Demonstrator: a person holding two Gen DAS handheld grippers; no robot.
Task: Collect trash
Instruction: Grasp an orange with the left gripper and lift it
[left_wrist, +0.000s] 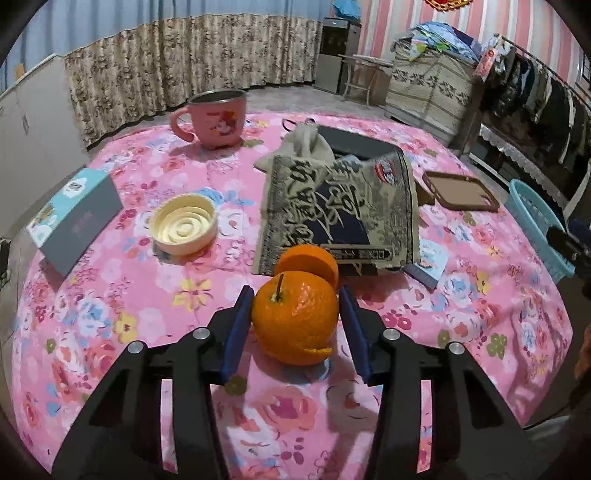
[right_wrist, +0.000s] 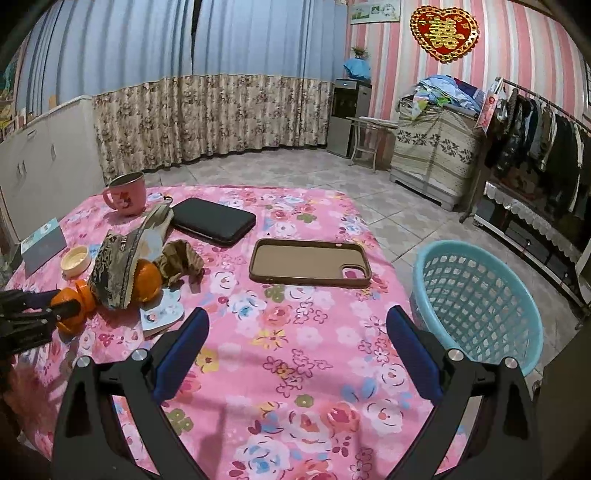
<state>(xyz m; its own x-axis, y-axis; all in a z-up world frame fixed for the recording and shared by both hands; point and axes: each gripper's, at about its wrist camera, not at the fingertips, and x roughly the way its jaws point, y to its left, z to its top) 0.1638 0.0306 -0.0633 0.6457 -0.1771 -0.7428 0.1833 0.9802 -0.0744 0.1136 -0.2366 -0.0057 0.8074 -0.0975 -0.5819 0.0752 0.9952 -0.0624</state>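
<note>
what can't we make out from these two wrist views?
- Second orange piece: left wrist view, near orange peel hides its lower part.
- Basket inside bottom: right wrist view, near wall blocks it.
- Left gripper contact: left finger touches peel; right side unclear.
- Small card: print too small.

On the striped wall at about one o'clock in the right wrist view, a red heart ornament (right_wrist: 444, 30) bears the gold double-happiness character 囍, while the crumpled snack bag (left_wrist: 338, 210) on the table carries large brush-style Chinese characters too distorted to read.
</note>
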